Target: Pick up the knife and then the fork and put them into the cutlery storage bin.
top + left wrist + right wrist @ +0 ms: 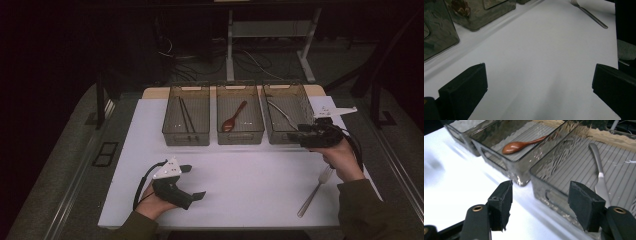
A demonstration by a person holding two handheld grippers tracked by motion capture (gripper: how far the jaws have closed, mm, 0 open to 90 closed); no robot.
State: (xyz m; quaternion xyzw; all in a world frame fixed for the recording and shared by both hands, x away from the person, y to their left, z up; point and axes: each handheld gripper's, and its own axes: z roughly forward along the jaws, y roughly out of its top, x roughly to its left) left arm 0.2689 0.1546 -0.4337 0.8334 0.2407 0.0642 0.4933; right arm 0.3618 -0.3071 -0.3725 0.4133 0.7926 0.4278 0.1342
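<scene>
So nearest the person, the left gripper (192, 182) sits low over the white table (240, 180), jaws spread wide with nothing between them, just bare tabletop in the left gripper view. Over on the right side, a metal fork (315, 190) lies flat on the table, just beside the right hand (345, 160), not touched by anything.

A bit further out, the right gripper (295, 136) hovers at the front edge of the right-hand bin (280, 136). Its jaws are partly open and empty, no pads pressing on anything. The right gripper view looks straight into that bin, where a metal piece of cutlery (600, 177) lies on the ribbed floor, clear of the jaws.

Past that, the middle bin (240, 136) holds a reddish-brown spoon (234, 118), and the left bin (186, 137) has dark chopsticks (186, 116) lying in it.
</scene>
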